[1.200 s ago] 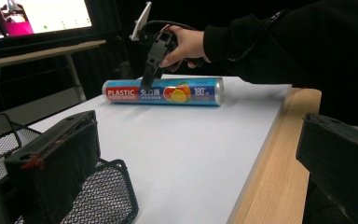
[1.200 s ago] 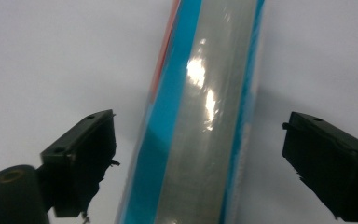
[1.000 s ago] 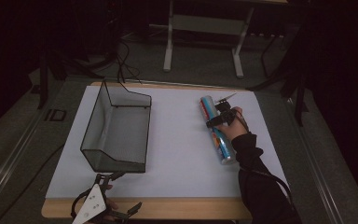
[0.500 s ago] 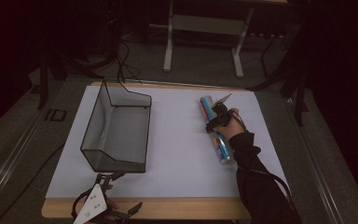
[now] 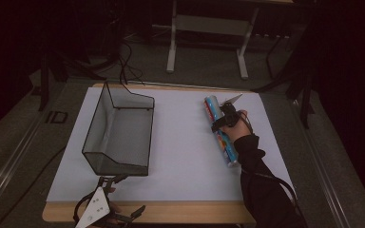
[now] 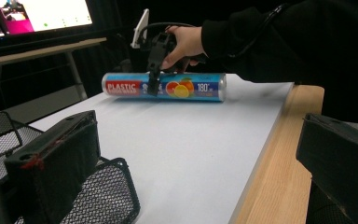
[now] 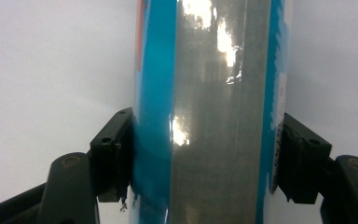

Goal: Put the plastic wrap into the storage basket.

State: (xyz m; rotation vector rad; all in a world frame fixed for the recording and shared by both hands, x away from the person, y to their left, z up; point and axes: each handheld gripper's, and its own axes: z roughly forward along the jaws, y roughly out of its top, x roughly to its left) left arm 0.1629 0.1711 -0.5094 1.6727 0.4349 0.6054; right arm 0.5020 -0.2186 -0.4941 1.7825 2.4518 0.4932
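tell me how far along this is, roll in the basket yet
Not yet. Done: the right tool has just been closing and now pinches the plastic wrap roll on both sides. In hand: the roll, lying on the white mat, not lifted. Left: probably carrying it to the wire basket, which looks empty. The left tool waits at the table's near edge.

Your right tongs [image 7: 205,158] crop the plastic wrap roll [image 7: 209,93] top and bottom; your left tongs [image 5: 100,211] are cut off at the high view's bottom edge.
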